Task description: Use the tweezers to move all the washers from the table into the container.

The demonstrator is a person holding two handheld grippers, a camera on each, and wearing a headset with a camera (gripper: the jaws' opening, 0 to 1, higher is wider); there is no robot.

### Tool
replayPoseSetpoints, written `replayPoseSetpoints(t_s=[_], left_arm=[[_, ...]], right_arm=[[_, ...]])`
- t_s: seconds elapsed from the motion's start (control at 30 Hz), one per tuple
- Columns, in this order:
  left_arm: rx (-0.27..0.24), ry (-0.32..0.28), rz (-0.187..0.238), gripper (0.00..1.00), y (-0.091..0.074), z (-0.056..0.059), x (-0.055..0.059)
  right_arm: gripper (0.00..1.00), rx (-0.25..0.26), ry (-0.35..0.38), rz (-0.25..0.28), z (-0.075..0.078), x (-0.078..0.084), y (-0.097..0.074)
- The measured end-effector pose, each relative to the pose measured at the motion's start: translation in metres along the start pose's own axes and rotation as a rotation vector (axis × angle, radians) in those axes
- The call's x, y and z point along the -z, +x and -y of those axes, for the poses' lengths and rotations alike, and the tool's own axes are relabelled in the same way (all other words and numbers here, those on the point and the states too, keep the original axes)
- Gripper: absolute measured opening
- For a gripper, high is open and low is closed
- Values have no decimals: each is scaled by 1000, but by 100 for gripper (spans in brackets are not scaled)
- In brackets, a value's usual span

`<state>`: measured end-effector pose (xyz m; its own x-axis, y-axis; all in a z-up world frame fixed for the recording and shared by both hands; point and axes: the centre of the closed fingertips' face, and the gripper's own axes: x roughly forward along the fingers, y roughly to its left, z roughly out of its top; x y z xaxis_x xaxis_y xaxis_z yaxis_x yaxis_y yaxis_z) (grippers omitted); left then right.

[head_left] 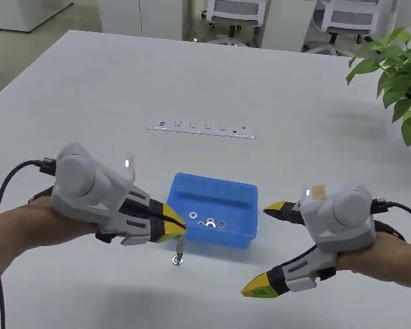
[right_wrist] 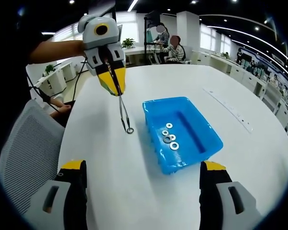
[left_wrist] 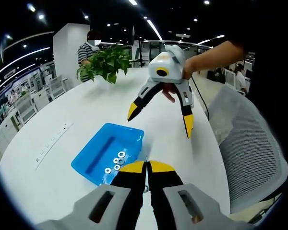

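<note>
Pickup step, likely the last: left gripper [head_left: 177, 225] clamped on tweezers [right_wrist: 123, 112], tips at washer [right_wrist: 130, 130] on tabletop [head_left: 123, 82] by container [head_left: 212, 188] near edge, hold unclear; right gripper [head_left: 257, 250] wide apart, empty; next needs lift over rim.

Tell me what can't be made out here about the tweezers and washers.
1. Head view: the left gripper covers most of the tweezers; whether their washer touches the table is unclear.
2. Left gripper view: the shut jaws hide the tweezers' tips.
3. Right gripper view: the washers in the container overlap, so their count is uncertain.
</note>
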<state>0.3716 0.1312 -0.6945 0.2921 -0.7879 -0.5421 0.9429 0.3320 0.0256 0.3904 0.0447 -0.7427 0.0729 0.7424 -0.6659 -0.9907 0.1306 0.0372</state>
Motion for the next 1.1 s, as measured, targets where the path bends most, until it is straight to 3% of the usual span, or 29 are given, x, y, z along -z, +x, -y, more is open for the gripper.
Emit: replayPoseSetpoints(t_s=[0.5, 0.83, 1.1], left_arm=[[5, 11, -4, 6, 2, 3, -1], [37, 36, -34, 5, 2, 8, -2], [64, 46, -60, 5, 1, 9, -1]], right_arm=[[92, -34, -26, 13, -7, -8, 7], [79, -95, -85, 37, -18, -24, 21], [61, -143, -142, 53, -25, -34, 32]])
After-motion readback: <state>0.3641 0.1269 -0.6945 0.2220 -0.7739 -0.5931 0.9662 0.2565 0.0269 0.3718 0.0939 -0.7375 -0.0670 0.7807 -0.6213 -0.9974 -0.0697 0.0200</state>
